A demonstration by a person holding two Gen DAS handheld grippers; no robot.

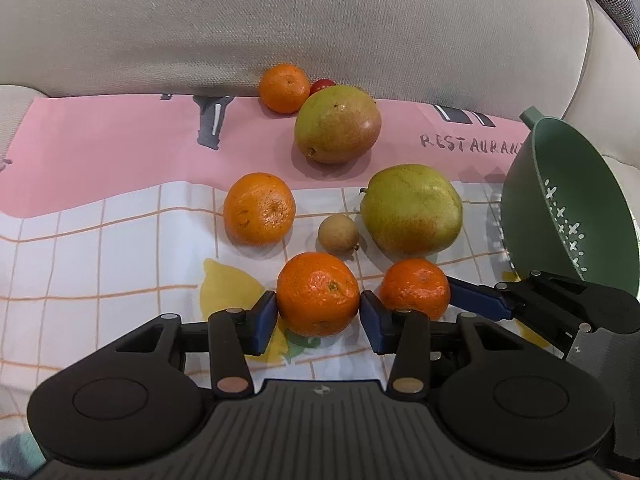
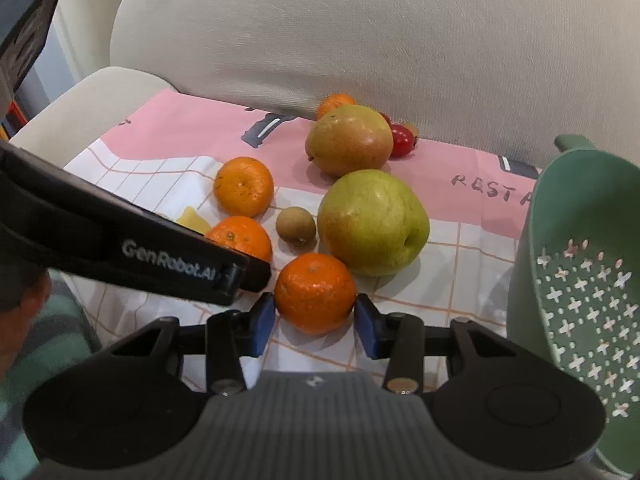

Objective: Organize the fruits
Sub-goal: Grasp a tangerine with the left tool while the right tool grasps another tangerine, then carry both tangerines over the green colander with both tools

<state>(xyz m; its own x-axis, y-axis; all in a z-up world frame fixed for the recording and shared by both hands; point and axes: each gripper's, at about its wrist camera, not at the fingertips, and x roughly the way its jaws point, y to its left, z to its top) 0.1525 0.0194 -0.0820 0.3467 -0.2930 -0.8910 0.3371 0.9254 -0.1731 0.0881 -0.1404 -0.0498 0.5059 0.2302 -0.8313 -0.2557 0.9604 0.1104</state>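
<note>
My left gripper (image 1: 319, 308) has its blue pads against both sides of an orange (image 1: 318, 294) that rests on the cloth. Right of it, a second orange (image 1: 414, 288) sits against a blue finger (image 1: 476, 300) of the other gripper. In the right wrist view my right gripper (image 2: 315, 312) is shut on that second orange (image 2: 315, 292), pads touching both flanks. The left tool's black arm (image 2: 132, 240) crosses in front of the first orange (image 2: 240, 238). Both fruits still lie on the cloth.
Loose on the pink and checked cloth (image 1: 100, 240) lie another orange (image 1: 259, 208), a far orange (image 1: 285, 87), a mango (image 1: 338, 124), a green pear (image 1: 412, 208), a small brown fruit (image 1: 338, 234) and a cherry tomato (image 1: 322, 85). A green colander (image 2: 580, 280) stands right. A beige cushion (image 1: 320, 20) rises behind.
</note>
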